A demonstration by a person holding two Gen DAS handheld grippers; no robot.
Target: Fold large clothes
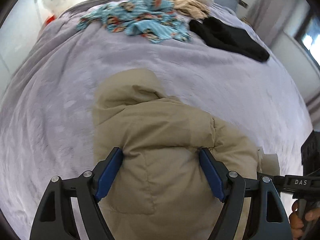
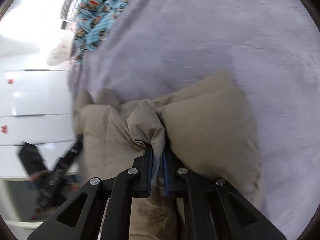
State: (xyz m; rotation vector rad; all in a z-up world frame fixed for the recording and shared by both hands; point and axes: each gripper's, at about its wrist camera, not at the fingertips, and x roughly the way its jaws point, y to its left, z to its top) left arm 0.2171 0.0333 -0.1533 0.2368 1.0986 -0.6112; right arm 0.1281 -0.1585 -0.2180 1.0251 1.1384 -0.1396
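Observation:
A beige padded jacket point(image 1: 156, 124) lies on the lilac bed cover point(image 1: 50, 104), hood end away from me in the left wrist view. My left gripper point(image 1: 160, 154) straddles a thick bulge of it, jaws wide and blue pads pressed into the padding on both sides. In the right wrist view the jacket point(image 2: 210, 124) is bunched, and my right gripper point(image 2: 158, 152) is shut on a thin fold of its fabric. Part of the right tool point(image 1: 300, 182), with a hand on it, shows at the left view's right edge. Blurred, the left tool point(image 2: 60, 166) shows at the right view's left.
At the far end of the bed lie a blue patterned garment point(image 1: 136, 18), a black garment point(image 1: 228, 36) and a cream striped one point(image 1: 190, 2). White drawers point(image 2: 30, 104) stand beside the bed. A grey curtain point(image 1: 268, 6) hangs at the far right.

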